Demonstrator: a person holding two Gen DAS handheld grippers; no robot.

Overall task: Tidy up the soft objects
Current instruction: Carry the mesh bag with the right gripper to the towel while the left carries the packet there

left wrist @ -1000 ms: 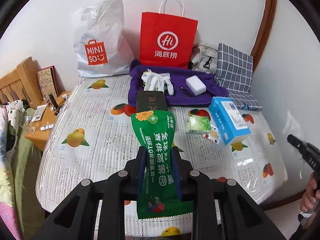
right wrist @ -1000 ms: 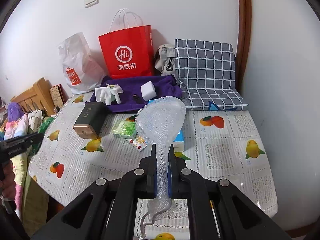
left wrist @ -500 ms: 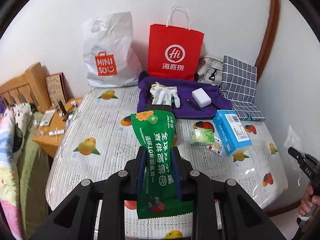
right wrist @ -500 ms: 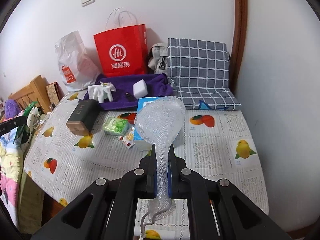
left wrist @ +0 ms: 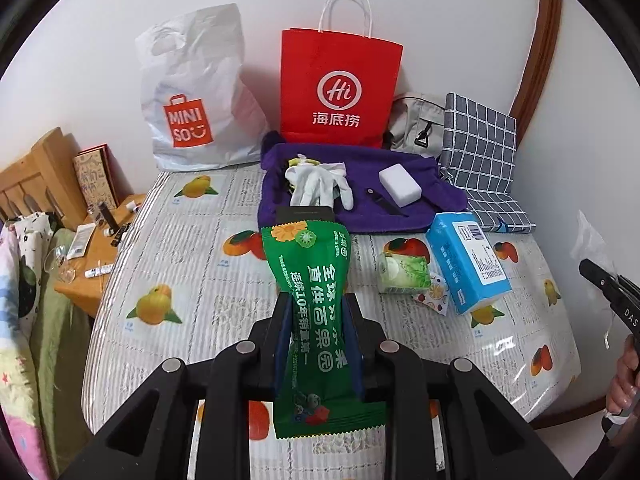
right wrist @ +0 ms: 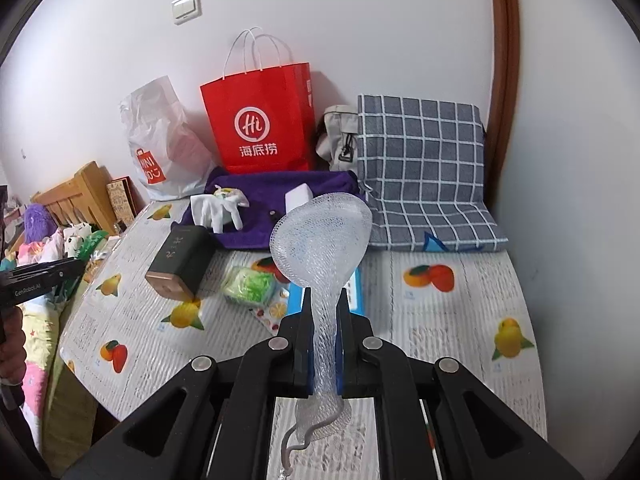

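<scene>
My left gripper (left wrist: 318,300) is shut on a green snack packet (left wrist: 316,264) that sticks up between its fingers, above the near part of the fruit-print table (left wrist: 180,248). My right gripper (right wrist: 324,294) is shut on a clear mesh sleeve (right wrist: 320,236), whose wide end fans out above the fingertips. Each gripper shows at the edge of the other's view: the right gripper (left wrist: 608,284) at the right edge, the left gripper (right wrist: 44,276) at the left edge. A purple towel (left wrist: 400,208) at the back carries white gloves (left wrist: 316,184) and a white sponge (left wrist: 400,182).
On the table lie a blue tissue pack (left wrist: 466,260), a small green pack (left wrist: 402,274) and a dark box (right wrist: 180,260). Along the wall stand a red paper bag (left wrist: 340,88), a white plastic bag (left wrist: 192,92) and a checked cushion (right wrist: 420,168). A cluttered wooden side table (left wrist: 100,240) is left.
Both views drifted a little over the table and came back close to where they were. The packet and the mesh sleeve stay clamped as before.
</scene>
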